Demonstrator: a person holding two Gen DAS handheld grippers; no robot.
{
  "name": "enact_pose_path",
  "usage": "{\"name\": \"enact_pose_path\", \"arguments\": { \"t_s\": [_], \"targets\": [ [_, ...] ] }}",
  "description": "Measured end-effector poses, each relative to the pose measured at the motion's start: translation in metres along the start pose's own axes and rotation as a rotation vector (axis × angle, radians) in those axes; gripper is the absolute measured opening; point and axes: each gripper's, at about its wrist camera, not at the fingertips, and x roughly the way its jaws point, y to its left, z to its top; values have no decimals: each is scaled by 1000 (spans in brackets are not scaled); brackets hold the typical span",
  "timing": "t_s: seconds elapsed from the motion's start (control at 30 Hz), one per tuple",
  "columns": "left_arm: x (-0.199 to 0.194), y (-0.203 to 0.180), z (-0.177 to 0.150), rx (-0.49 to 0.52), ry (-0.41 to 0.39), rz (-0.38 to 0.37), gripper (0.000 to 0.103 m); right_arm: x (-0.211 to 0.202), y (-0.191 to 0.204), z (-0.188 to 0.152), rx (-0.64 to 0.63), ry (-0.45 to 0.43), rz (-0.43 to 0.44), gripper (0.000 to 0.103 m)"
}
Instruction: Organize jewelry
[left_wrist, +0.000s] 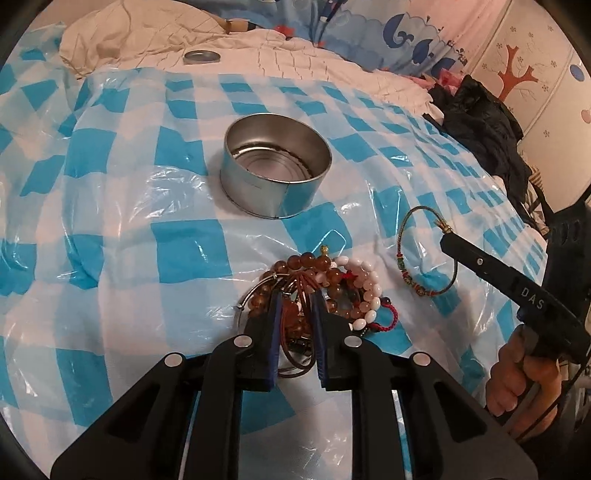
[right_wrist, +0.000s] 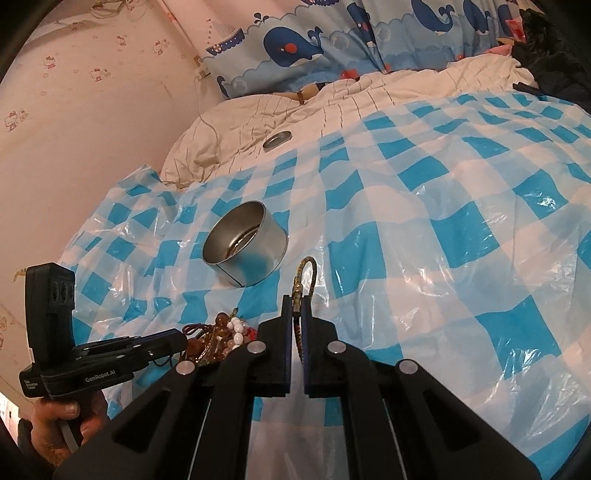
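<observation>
An open round metal tin (left_wrist: 276, 170) stands on a blue-and-white checked plastic sheet (left_wrist: 110, 236); it also shows in the right wrist view (right_wrist: 245, 249). A pile of bead bracelets (left_wrist: 325, 284), brown, white and pink, lies in front of it. My left gripper (left_wrist: 295, 299) is closed around brown cords and beads of this pile. My right gripper (right_wrist: 297, 301) is shut on a thin green-and-gold cord bracelet (right_wrist: 308, 275), which hangs as a loop in the left wrist view (left_wrist: 424, 254). The right gripper's fingers (left_wrist: 480, 264) come in from the right there.
The tin's lid (left_wrist: 202, 57) lies far back on a cream quilt (left_wrist: 295, 59). A whale-print curtain (right_wrist: 332, 40) and pink wall (right_wrist: 92, 110) stand behind. Dark clothes (left_wrist: 484, 122) are heaped at the right edge of the bed.
</observation>
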Motion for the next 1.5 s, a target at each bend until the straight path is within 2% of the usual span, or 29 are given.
{"name": "enact_pose_path", "arguments": {
  "t_s": [0.1,0.43,0.57,0.73,0.87,1.0,1.2,1.3,1.33,1.37,1.4,1.47,1.5],
  "targets": [
    [6,-1,-4,23,16,49,15,0,1,-1,1,2,4,5],
    [14,-4,-5,54,24,84,14,-1,1,0,0,3,12,5],
    [4,-8,-3,55,3,27,13,-1,2,1,0,-4,17,5],
    [-23,0,8,7,-74,-52,13,-14,3,5,3,-65,46,5],
    [-40,5,24,-11,-136,-56,13,-22,8,12,-2,-102,92,5],
    [-40,8,52,-16,-184,-56,13,-21,18,27,-37,-110,126,5],
    [-16,11,92,-21,-198,-63,14,-5,31,51,-80,-100,162,5],
    [12,21,111,-59,-175,-56,15,8,40,64,-107,-88,180,5],
    [18,23,114,-66,-160,-53,21,12,43,67,-113,-84,185,5],
    [23,28,118,-89,-144,-37,35,18,46,71,-117,-78,192,5],
    [22,32,118,-121,-145,-30,42,26,50,75,-119,-67,205,5],
    [14,41,117,-172,-176,-41,59,40,57,81,-115,-49,237,5],
    [7,48,117,-202,-192,-30,62,49,60,85,-107,-36,258,5]
  ]
}}
